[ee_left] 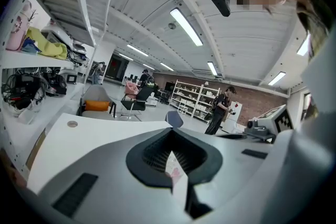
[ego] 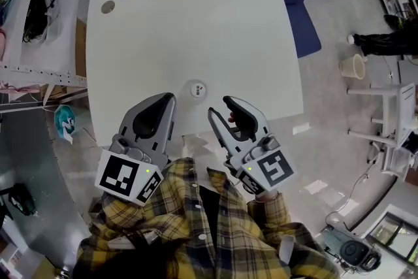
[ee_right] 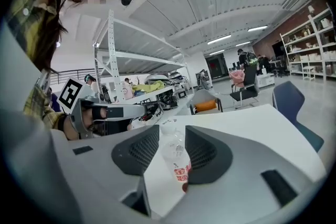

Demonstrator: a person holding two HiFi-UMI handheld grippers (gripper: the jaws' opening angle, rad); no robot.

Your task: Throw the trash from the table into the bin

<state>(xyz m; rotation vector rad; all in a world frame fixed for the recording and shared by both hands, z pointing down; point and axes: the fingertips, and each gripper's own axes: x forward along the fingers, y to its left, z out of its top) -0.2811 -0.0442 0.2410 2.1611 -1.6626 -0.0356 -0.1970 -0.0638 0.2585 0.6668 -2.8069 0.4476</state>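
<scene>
The person is seemingly lining up a grasp on the clear plastic bottle with a red label (ego: 197,89), which is sitting mid-frame on the white square tabletop (ego: 144,42) just beyond the right gripper (ego: 219,106), whose fingers are standing partly apart and empty while the left gripper (ego: 171,99) is keeping its fingers together, so the next move is calling for the right fingers to slide around the bottle and close.

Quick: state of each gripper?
Left gripper: shut, seemingly empty.
Right gripper: open; bottle ahead, not gripped.

A workshop-like lab hall, shown by metal shelving racks (ee_left: 195,100), ceiling strip lights (ee_left: 186,26) and a brick wall (ee_left: 262,93).
</scene>
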